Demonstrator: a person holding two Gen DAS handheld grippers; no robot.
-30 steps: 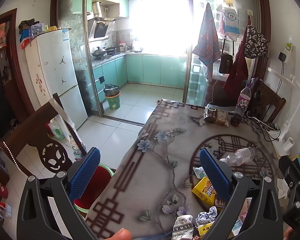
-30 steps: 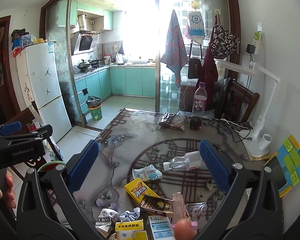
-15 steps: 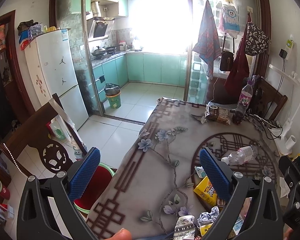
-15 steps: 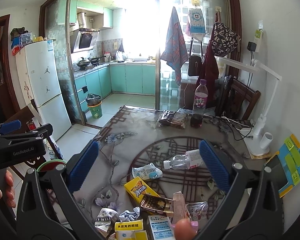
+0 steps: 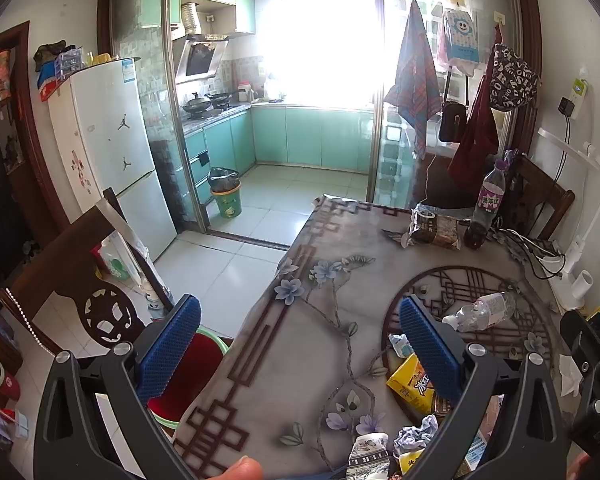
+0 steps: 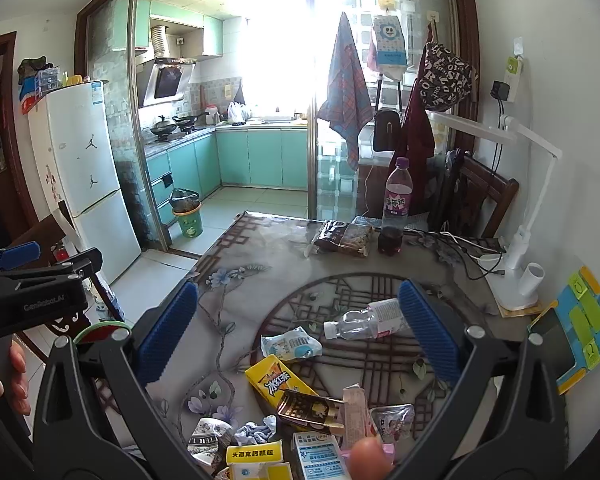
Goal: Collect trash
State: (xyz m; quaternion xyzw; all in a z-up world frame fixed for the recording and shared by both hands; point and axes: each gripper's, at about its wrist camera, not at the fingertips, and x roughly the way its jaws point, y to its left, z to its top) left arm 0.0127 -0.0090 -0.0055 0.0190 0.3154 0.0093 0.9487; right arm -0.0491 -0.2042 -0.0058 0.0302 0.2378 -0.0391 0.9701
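Note:
Trash lies scattered on the near half of the patterned table (image 6: 260,264): an empty clear bottle (image 6: 370,318) on its side, a white-blue wrapper (image 6: 290,344), a yellow drink carton (image 6: 276,384), a dark gold-printed packet (image 6: 312,410), small medicine boxes (image 6: 320,458) and a crumpled tissue (image 6: 256,432). My right gripper (image 6: 296,334) hovers open above this pile, holding nothing. My left gripper (image 5: 300,346) is open over the table's left edge, the same bottle (image 5: 480,312) and carton (image 5: 412,382) beside its right finger. A red bin with a green rim (image 5: 188,380) sits on the floor under the left finger.
At the table's far end stand a purple-labelled bottle (image 6: 396,204), a dark snack bag (image 6: 344,236), cables and a white desk lamp (image 6: 516,248). Wooden chairs (image 5: 80,280) flank the table. A lined green bin (image 5: 226,196) sits in the kitchen doorway by the fridge (image 5: 112,152).
Both grippers have eased slightly back and up, so the table contents sit a little lower and farther in view. Both stay open; nothing on the table has moved.

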